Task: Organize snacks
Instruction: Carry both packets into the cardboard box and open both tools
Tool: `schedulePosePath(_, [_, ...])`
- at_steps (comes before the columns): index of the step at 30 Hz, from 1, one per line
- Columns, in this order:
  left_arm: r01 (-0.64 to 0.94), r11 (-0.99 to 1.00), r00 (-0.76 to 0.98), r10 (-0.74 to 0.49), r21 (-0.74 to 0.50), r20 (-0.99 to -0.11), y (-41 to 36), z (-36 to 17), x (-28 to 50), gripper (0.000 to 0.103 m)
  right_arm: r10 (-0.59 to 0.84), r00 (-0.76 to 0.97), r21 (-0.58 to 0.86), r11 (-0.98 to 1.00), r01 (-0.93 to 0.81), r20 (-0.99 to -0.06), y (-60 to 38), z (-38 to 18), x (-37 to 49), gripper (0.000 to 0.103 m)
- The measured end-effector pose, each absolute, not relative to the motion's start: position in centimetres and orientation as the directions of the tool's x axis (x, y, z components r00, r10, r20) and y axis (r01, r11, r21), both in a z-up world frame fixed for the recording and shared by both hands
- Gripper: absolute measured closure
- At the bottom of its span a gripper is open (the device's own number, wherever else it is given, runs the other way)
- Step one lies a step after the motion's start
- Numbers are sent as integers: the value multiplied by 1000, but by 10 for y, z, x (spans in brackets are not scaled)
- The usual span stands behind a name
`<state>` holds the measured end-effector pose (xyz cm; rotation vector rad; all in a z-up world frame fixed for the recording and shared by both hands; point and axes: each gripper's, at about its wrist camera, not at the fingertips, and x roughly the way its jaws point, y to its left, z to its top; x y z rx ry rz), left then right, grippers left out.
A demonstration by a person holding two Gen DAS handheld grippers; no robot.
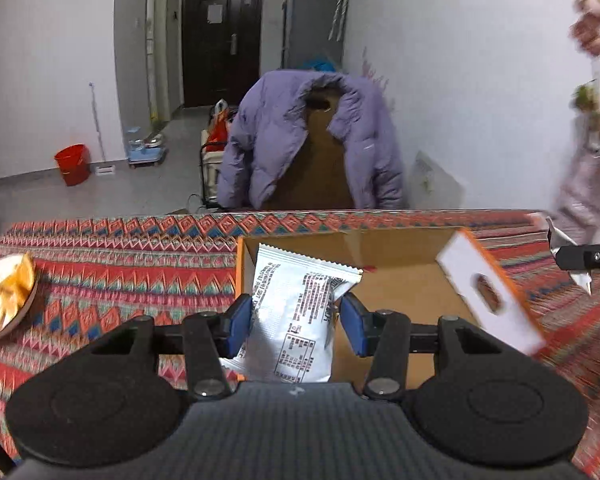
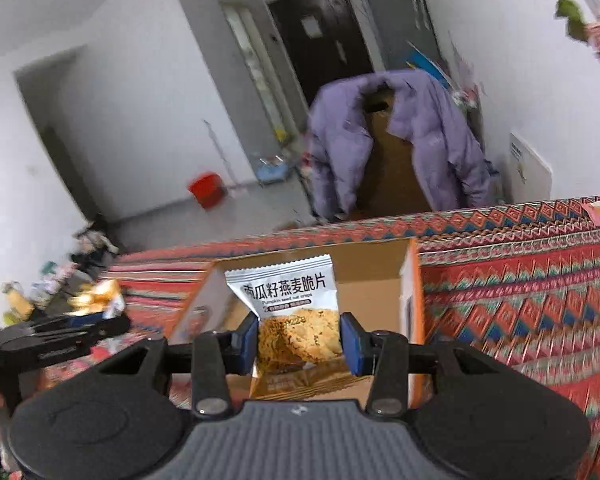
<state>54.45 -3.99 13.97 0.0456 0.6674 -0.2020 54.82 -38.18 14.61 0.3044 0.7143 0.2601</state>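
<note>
My left gripper [image 1: 296, 322] is shut on a white snack packet [image 1: 296, 312] whose printed back faces the camera. It hangs over the open cardboard box [image 1: 400, 280] with orange edges. My right gripper [image 2: 299, 338] is shut on a second snack packet [image 2: 296, 312], front side showing an oat crisp, also above the open cardboard box [image 2: 372, 288]. The box's white flap [image 1: 492, 300] with a handle hole stands out to the right. The other gripper's tip [image 1: 580, 258] shows at the right edge of the left wrist view, and the left one [image 2: 52, 340] at the left of the right wrist view.
A patterned red cloth [image 1: 120, 248] covers the table. A plate of snacks [image 1: 4, 292] sits at the left, with more packets [image 2: 96, 300] seen in the right wrist view. Beyond the table's far edge stand a chair with a purple jacket [image 1: 312, 140] and a red bucket [image 1: 74, 164].
</note>
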Motion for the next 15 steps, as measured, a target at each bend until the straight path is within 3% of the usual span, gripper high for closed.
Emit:
schedulePosePath(6, [164, 986, 696, -111, 7, -709, -65, 82, 644, 54, 243, 639, 294, 955, -27, -730, -367, 83, 671, 61])
schedulePosePath(11, [130, 991, 710, -83, 14, -699, -73, 54, 673, 48, 108, 600, 141, 990, 9, -792, -344, 38, 712, 61])
schedulePosePath(13, [196, 980, 721, -126, 27, -682, -76, 46, 672, 39, 69, 631, 65, 997, -30, -772, -332, 34, 712, 49])
schedulePosePath(15, [223, 975, 704, -164, -4, -692, -73, 44, 672, 36, 88, 650, 55, 996, -72, -755, -325, 30, 707, 30])
